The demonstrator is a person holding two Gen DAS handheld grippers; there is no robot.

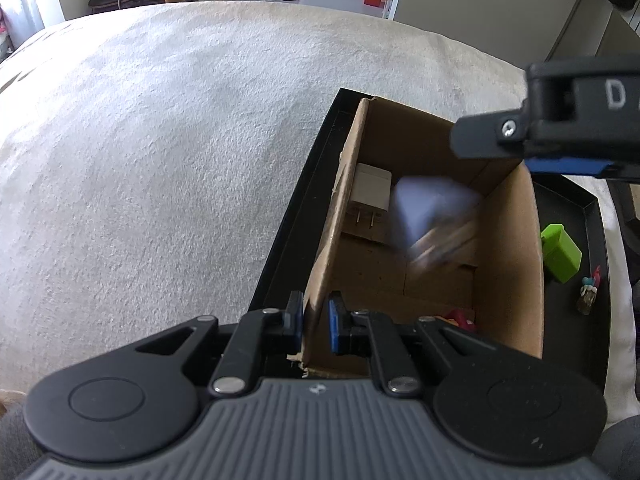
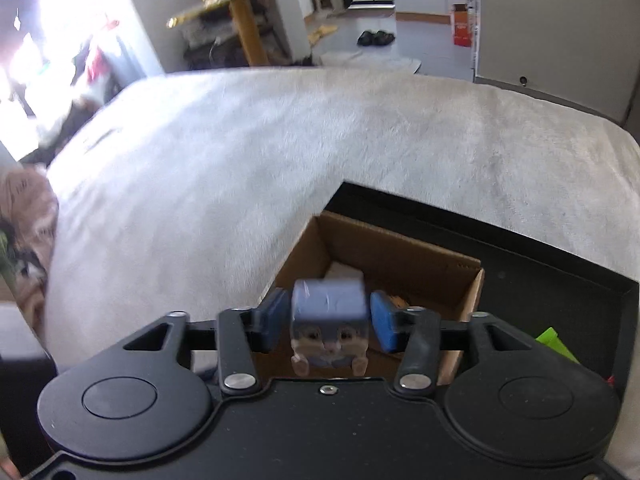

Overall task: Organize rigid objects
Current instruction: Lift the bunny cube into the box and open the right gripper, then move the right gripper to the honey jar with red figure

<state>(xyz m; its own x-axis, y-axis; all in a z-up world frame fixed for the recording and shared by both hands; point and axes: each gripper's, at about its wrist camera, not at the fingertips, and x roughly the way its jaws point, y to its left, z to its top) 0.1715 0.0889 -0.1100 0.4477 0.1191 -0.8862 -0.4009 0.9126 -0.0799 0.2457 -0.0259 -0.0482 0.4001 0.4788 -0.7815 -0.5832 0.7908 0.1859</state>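
Note:
A brown cardboard box [image 1: 508, 264] stands in a black tray [image 1: 304, 184] on a white blanket. My left gripper [image 1: 314, 326] is shut on the box's near left wall. A white plug adapter [image 1: 370, 194] lies inside the box. A blurred blue-grey animal block [image 1: 428, 216] is in mid-air inside the box. In the right wrist view the block [image 2: 328, 320] sits between my right gripper's [image 2: 328, 322] blue pads [image 2: 382, 326], which stand apart from it, above the box [image 2: 400, 264]. The right gripper shows in the left wrist view at top right [image 1: 560, 132].
A green block [image 1: 560, 254] and a small colourful figure [image 1: 588, 296] lie in the tray right of the box. A red object [image 1: 460, 318] lies in the box's near corner. White blanket [image 1: 160, 160] spreads to the left and behind.

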